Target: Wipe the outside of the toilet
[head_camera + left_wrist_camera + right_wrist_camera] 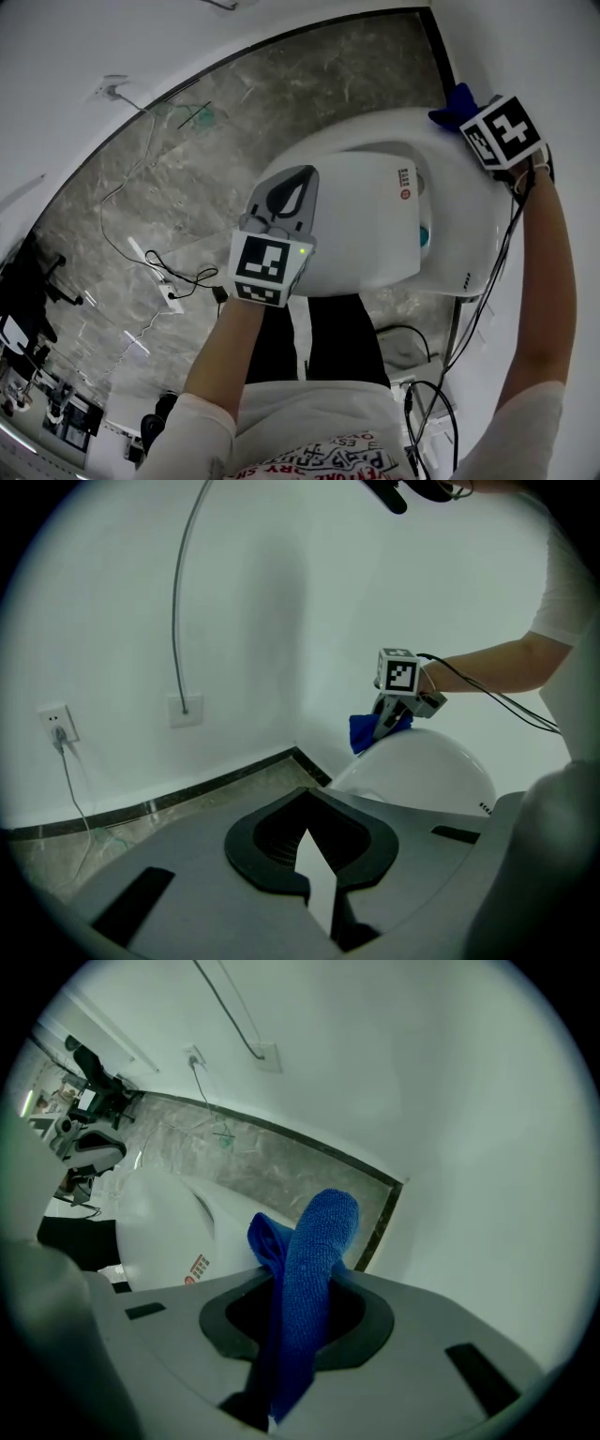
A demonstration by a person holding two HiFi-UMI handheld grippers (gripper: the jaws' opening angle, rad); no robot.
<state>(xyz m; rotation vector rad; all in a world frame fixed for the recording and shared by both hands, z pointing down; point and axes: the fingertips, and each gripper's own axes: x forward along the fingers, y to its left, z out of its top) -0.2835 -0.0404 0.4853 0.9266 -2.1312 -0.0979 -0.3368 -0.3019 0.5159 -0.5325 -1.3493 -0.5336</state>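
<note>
- The toilet (469, 234) is white, glossy and rounded, with its lid (361, 225) shut flat. A small red label (405, 183) sits on the lid near the back end. It stands on the grey marbled floor (234, 122), its back close to the white wall (553, 56).
- The cloth (309, 1260) is blue with a nubbly weave, bunched into a thick upright fold. My right claw (298, 1321) is clamped on it. The free end sticks out past the tips and lies against the curved back of the toilet, on the wall side.
</note>
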